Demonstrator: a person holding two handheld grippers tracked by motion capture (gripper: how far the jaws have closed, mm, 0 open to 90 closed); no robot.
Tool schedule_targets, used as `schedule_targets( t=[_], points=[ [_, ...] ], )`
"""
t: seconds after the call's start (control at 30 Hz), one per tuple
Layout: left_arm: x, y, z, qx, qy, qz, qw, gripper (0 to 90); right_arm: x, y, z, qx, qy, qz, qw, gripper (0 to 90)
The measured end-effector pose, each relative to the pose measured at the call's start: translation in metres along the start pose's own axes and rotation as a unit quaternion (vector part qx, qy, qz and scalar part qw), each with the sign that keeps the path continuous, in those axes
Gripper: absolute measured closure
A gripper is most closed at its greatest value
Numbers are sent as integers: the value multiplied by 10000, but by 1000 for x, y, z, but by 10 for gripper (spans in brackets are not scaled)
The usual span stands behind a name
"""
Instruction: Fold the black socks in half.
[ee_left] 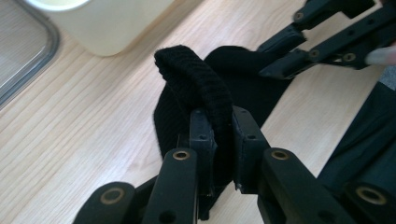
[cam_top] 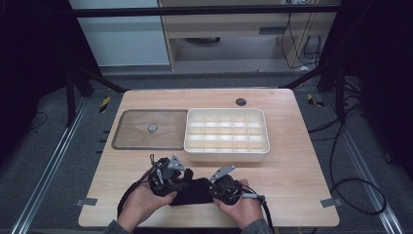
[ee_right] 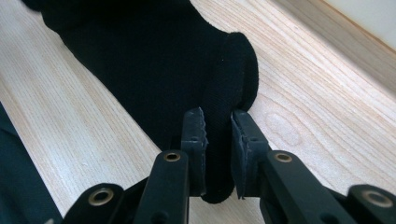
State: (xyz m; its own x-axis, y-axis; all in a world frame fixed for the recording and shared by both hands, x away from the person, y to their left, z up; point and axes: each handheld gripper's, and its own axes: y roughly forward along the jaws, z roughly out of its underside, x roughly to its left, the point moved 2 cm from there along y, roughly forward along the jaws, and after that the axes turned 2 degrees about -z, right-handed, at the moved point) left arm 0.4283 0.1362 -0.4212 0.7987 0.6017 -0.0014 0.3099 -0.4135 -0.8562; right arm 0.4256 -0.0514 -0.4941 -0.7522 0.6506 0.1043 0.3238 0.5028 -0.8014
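On the pale wooden table (cam_top: 297, 161), a white divided tray (cam_top: 226, 152) sits at twelve o'clock of the black cloth (cam_top: 195, 191). The left gripper (ee_left: 219, 135) and right gripper (ee_right: 218, 135) each pinch a fold of it. Grey floor surrounds the table.

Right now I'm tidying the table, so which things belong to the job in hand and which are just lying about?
In use:
black cloth
left gripper
right gripper

Lying about:
white divided box
clear lid
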Motion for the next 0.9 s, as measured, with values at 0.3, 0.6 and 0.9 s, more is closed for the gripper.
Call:
schedule_targets(
  t=[0.3, 0.6, 0.9],
  points=[
    [-16, 14, -7, -34, 103, 141, 9998, 804, -1, 2, 0, -84, 106, -100, 9999, 762],
    [-30, 30, -13, 20, 203, 223, 9995, 803, -3, 1, 2, -128, 111, -132, 9998, 739],
    [-25, 36, -10, 105, 189, 91, 9997, 803, 1, -12, 6, -148, 112, -98, 9998, 504]
  ],
)
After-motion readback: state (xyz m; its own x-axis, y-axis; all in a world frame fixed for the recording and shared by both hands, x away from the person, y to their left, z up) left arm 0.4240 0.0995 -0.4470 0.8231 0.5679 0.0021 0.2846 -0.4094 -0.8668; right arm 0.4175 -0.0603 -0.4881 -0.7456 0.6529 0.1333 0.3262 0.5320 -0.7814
